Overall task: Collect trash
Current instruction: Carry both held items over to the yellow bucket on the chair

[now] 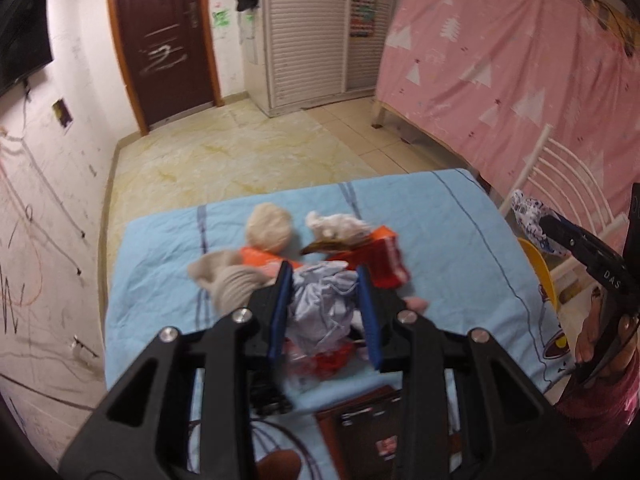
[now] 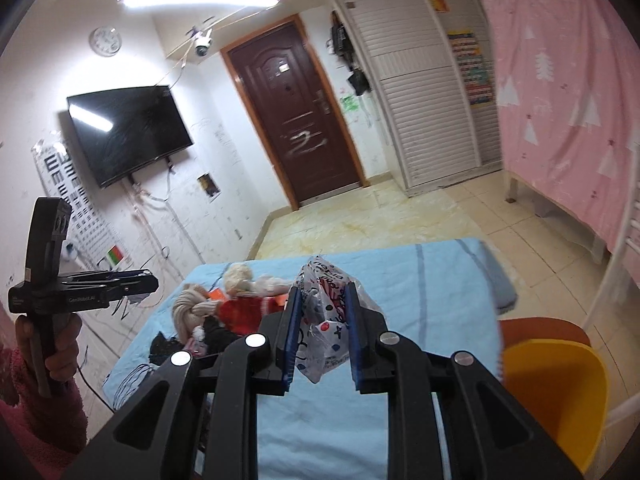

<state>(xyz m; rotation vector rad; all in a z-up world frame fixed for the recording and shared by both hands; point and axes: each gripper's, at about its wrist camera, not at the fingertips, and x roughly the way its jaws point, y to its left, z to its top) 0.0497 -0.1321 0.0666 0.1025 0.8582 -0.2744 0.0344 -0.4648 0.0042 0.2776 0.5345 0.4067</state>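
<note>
My left gripper [image 1: 324, 268] is shut on a crumpled pale grey paper wad [image 1: 320, 312], held above the light blue tablecloth [image 1: 440, 220]. A red wrapper [image 1: 332, 360] shows under the wad. On the cloth beyond lie a white crumpled tissue [image 1: 336, 224], a red box [image 1: 386, 258] and a beige yarn doll [image 1: 268, 228]. My right gripper [image 2: 324, 288] is shut on a clear plastic bag [image 2: 324, 328] printed with coloured dots, lifted over the cloth [image 2: 420, 280]. In the left wrist view that gripper [image 1: 546, 222] and its bag [image 1: 530, 216] show at the right edge. The left gripper [image 2: 154, 280] appears at far left, held by a hand in a pink sleeve.
A yellow chair [image 2: 552, 392] stands at the table's right side, with a white chair back [image 1: 560, 184] behind it. A pink patterned curtain [image 1: 520, 60] hangs on the right. A brown door [image 2: 296, 120], a wall TV [image 2: 128, 132] and tiled floor [image 1: 240, 152] lie ahead.
</note>
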